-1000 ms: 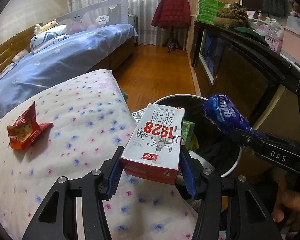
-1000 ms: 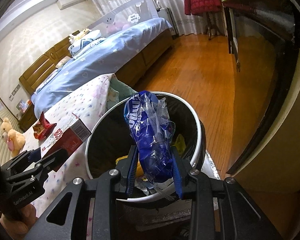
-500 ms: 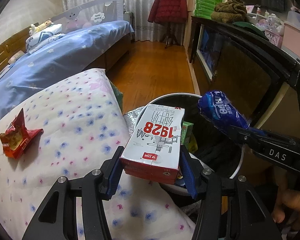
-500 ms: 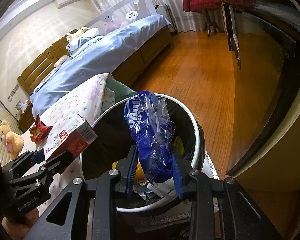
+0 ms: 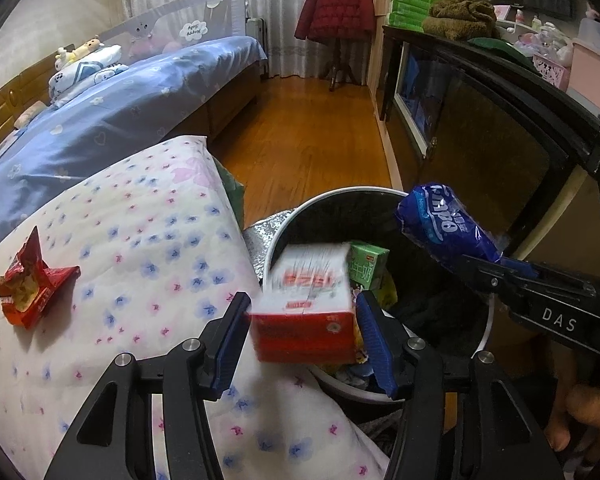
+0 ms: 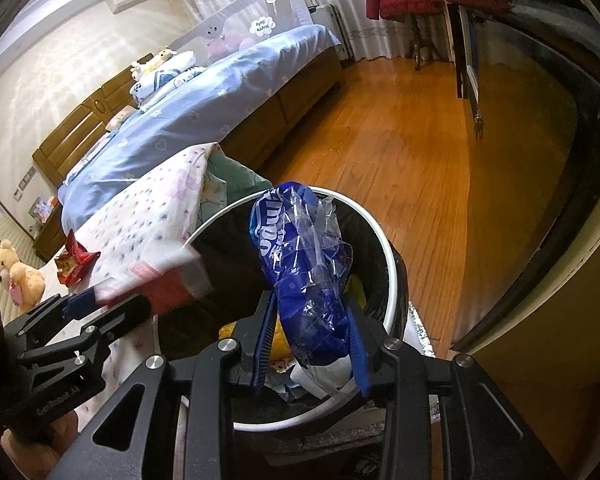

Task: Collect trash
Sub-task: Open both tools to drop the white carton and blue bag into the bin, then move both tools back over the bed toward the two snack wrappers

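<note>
A bedroom with a wooden floor (image 5: 312,136), a bed (image 5: 111,120) under a blue cover and a red coat (image 5: 336,6) hung at the far end. Nearer lies a flower-print quilt (image 5: 139,240), and beside its edge stands a round white-rimmed trash bin (image 6: 396,280) lined in black.

The left gripper (image 5: 304,332) hangs at the bin's rim with its jaws opening; the red-and-white carton (image 5: 308,304) between them is blurred with motion and gaps show on both sides, so it looks released rather than pinched. The right gripper (image 6: 312,344) is over the bin with its jaws opening too, the blue plastic wrapper (image 6: 300,272) standing up between them; whether the pads still press it I cannot tell.

The left wrist view alone shows a green drink box (image 5: 368,268) inside the bin and the wrapper's white lettering from the side. The right wrist view alone shows yellow and white scraps at the bin's bottom and a teddy bear (image 6: 17,276) far left. Both show a red snack packet (image 5: 27,284), torn open, lying on the quilt well apart from the bin.
</note>
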`<state>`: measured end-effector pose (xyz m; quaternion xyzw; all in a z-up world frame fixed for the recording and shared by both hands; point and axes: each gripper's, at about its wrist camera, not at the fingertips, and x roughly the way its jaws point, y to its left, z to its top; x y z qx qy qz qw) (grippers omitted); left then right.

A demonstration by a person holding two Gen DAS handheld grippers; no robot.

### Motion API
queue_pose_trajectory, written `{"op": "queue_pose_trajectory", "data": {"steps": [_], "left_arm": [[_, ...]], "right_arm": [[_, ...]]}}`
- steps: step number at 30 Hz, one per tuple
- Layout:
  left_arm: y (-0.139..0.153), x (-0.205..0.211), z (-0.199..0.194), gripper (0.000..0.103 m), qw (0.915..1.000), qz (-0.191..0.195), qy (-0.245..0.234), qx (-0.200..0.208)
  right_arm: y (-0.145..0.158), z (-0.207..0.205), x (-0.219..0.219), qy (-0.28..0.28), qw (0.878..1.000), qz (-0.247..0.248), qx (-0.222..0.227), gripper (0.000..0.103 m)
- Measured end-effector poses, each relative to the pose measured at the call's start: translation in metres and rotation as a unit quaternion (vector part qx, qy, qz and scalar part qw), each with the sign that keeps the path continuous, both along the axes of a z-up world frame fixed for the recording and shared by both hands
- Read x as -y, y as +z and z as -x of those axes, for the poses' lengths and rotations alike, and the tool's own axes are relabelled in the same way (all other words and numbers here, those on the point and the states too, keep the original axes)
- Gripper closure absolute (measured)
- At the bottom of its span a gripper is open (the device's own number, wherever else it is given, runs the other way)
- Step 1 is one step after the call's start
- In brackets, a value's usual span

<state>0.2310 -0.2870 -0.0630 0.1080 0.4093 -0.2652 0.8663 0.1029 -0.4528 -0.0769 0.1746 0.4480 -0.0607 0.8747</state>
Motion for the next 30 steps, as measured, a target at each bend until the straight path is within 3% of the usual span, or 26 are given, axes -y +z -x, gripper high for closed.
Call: {"op": "queue_pose_trajectory", "data": {"steps": [12,30], "left_arm": [[0.004,-0.036,0.011,0.042,0.9994,0.022,0.028,0.000],[0.002,-0.150,0.029,0.040,0.9897,0.054,0.132,-0.013]], "right_arm": [[0.011,0.007,-0.007,-0.005,1.000,-0.011,0.020,0.052],[0.021,-0.002,-0.093,0.081,0.996,-0.021,0.042,0.027]]}}
